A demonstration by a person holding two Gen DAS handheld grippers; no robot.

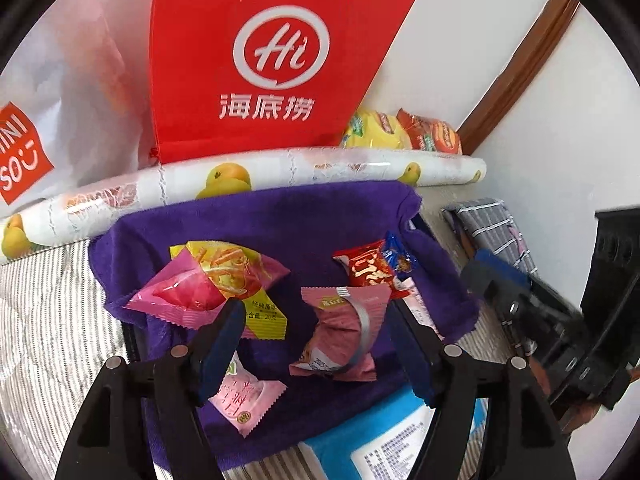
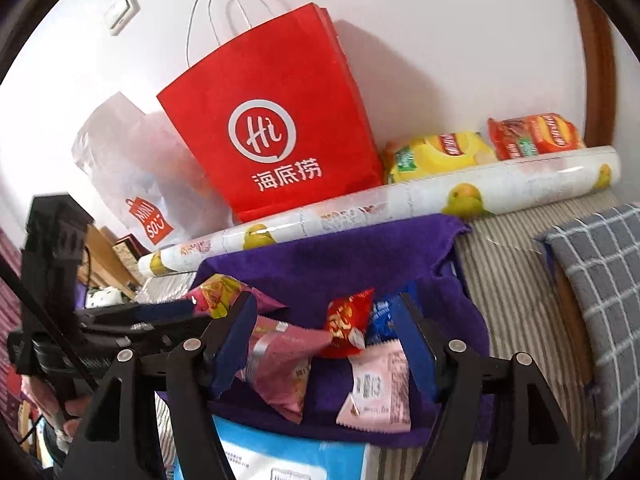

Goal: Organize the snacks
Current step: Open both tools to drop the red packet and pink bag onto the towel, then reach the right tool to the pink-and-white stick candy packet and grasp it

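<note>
Several small snack packets lie on a purple cloth (image 1: 280,216) (image 2: 340,252). In the left wrist view a dusty-pink packet (image 1: 344,328) lies between my open left gripper's (image 1: 316,328) fingers, with a bright pink packet (image 1: 180,296), a yellow-pink packet (image 1: 240,272), a red packet (image 1: 370,272) and a pale pink packet (image 1: 248,400) around. My right gripper (image 2: 328,332) is open and empty over the dusty-pink packet (image 2: 280,360), red packet (image 2: 346,324) and a pale pink packet (image 2: 376,388). Each view shows the other gripper at its edge.
A red paper bag (image 2: 276,120) and a white Miniso bag (image 2: 136,184) stand against the wall. A fruit-print roll (image 2: 400,200) lies behind the cloth, chip bags (image 2: 440,156) behind it. A grey checked cushion (image 2: 600,280) is right. A blue-white pack (image 2: 280,452) lies near.
</note>
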